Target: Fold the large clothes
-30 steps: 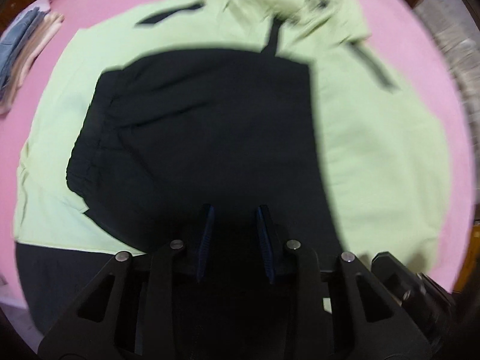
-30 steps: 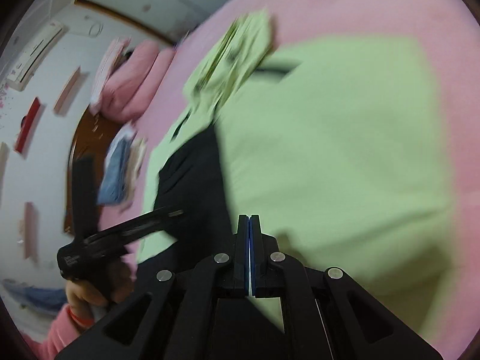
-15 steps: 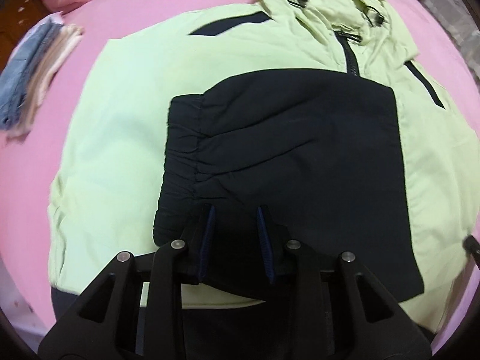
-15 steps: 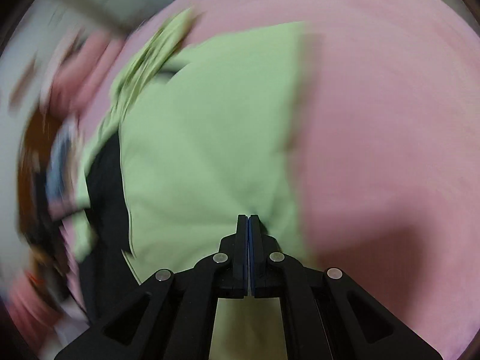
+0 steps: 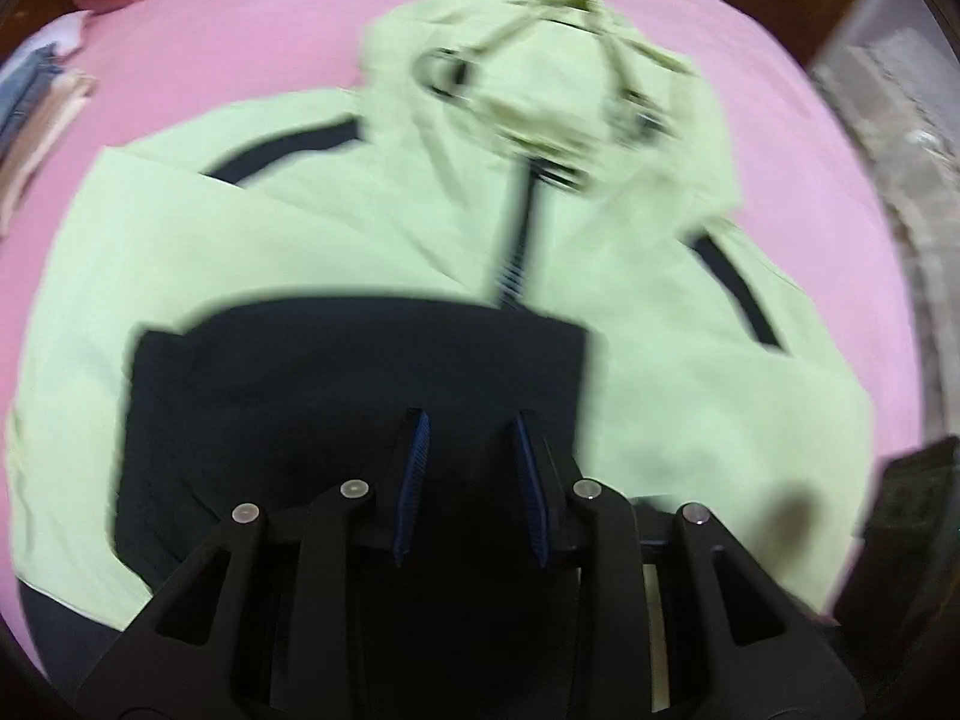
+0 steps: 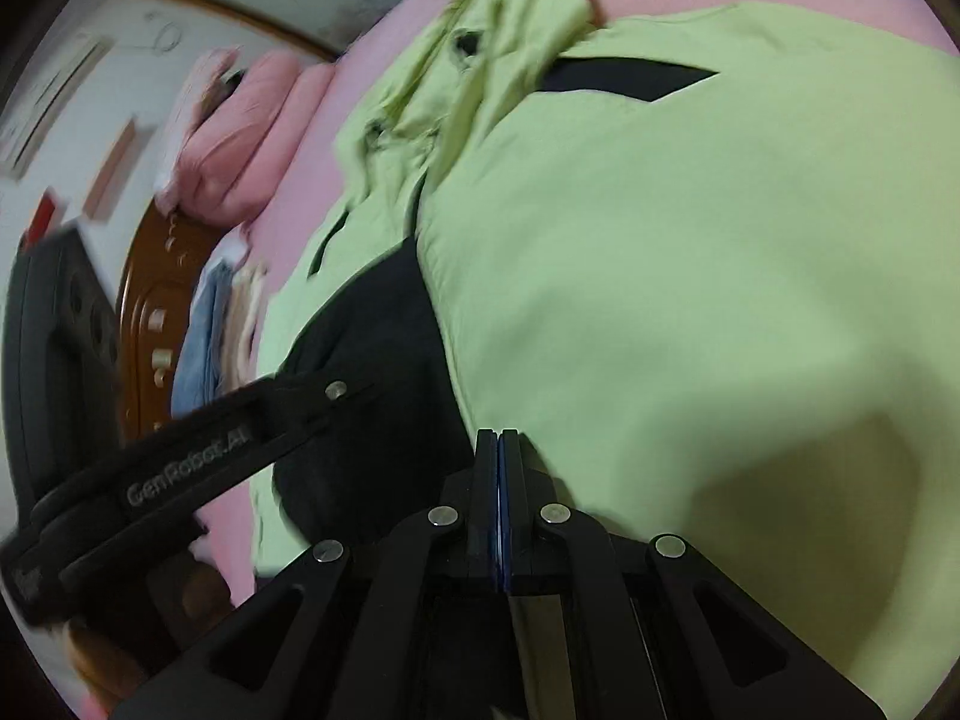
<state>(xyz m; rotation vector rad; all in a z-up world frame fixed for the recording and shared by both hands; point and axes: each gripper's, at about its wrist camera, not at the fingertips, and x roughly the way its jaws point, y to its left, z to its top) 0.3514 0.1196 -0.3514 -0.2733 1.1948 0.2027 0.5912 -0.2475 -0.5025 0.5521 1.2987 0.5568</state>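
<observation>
The lime-green jacket (image 5: 312, 252) lay flat on the pink bed (image 5: 240, 18), pink sheet showing bare along its left, far and right edges. Its black hem panel (image 5: 336, 384) was folded up over the chest. The left gripper (image 5: 471, 450) hovered above that panel, fingers parted, gripping nothing. The right gripper (image 6: 498, 450) had its fingers pressed closed, empty. Folded clothes (image 6: 210, 330) sat by the wooden headboard (image 6: 150, 312).
</observation>
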